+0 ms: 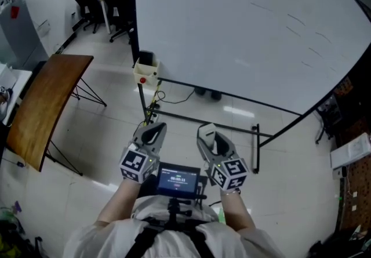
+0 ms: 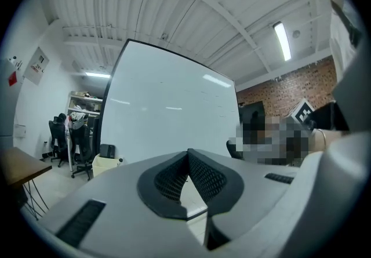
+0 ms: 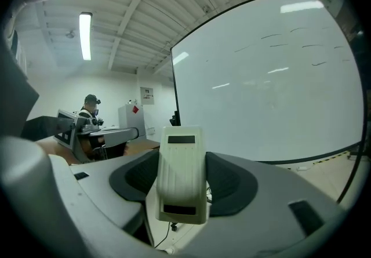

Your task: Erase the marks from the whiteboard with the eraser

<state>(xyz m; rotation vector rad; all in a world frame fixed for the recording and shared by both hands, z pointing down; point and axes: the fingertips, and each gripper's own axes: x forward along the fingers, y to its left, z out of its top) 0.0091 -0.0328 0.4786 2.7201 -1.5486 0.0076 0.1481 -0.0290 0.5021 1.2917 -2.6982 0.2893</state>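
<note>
Close to the person's chest, the left gripper (image 1: 152, 134) has its fingers clenched together, with nothing between them. Beside it, the right gripper (image 1: 210, 135) is grasping the cream eraser (image 3: 182, 173). The right gripper view shows this grasp plainly, while the head view gives only a pale edge. Farther off, well apart from the eraser, stands the whiteboard (image 1: 243, 31), with faint short marks (image 3: 290, 33) on its upper right part.

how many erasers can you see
1: the eraser sits clamped in the right tool. The left tool is shut and empty; the bin might hide more.
</note>
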